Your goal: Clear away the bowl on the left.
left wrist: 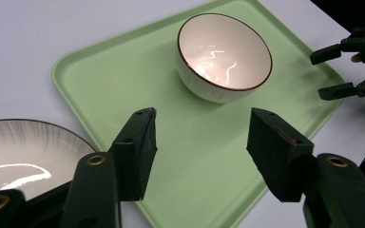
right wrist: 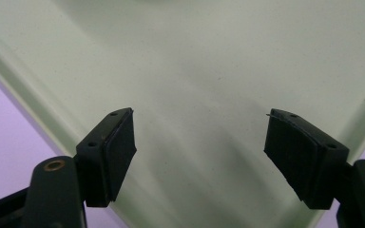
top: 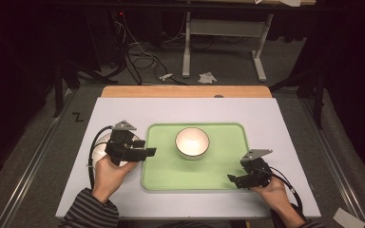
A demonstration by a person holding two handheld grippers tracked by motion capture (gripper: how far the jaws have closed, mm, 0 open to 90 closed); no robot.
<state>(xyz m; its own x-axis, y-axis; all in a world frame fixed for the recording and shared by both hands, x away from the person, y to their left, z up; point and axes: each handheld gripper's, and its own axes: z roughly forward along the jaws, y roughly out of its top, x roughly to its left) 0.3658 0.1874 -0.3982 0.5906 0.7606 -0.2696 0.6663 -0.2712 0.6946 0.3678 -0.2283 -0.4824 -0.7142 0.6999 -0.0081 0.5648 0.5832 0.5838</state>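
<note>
While both grippers hang spread and empty, the left gripper [top: 148,147] beside a grey-streaked plate [left wrist: 14,154] and the right gripper [top: 233,179] over the pale green plastic tray's [top: 218,175] corner, the white ceramic bowl [top: 192,142] ahead seemingly awaits a grasp.

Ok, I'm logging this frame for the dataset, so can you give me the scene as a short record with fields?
surface: white table
tray: green tray, centred on the table
bowl: white bowl with dark rim, upright on the tray, looks empty
plate: white plate, on the table left of the tray, partly under the left tool
left tool: left tool, open, over the tray's left edge
right tool: right tool, open, over the tray's near right corner
</note>
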